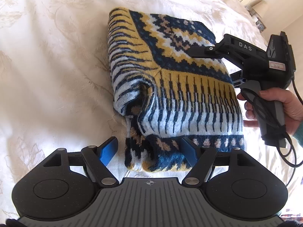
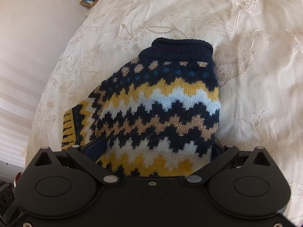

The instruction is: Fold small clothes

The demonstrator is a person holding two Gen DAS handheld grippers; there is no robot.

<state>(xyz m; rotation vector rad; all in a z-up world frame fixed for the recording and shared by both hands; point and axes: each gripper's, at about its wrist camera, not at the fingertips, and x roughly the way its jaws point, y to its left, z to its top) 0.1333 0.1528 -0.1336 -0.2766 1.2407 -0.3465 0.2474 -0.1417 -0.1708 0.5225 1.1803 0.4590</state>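
Note:
A folded knit sweater [image 1: 170,94], patterned in navy, yellow, white and tan, lies on a cream bedspread [image 1: 47,56]. My left gripper [image 1: 149,151] is open, its blue pads [image 1: 108,151] standing either side of the sweater's near end. My right gripper [image 1: 217,62] comes in from the right, one finger over the sweater's top and the other below its edge. In the right wrist view the sweater [image 2: 161,98] fills the space between the widely spread fingers of the right gripper [image 2: 156,149]; its navy collar points away from the camera.
A hand [image 1: 284,102] holds the right gripper's handle, with a black cable [image 1: 291,151] trailing below. The embroidered bedspread [image 2: 246,37] stretches on all sides. A framed picture [image 2: 89,0] stands by the wall at the bed's far left edge.

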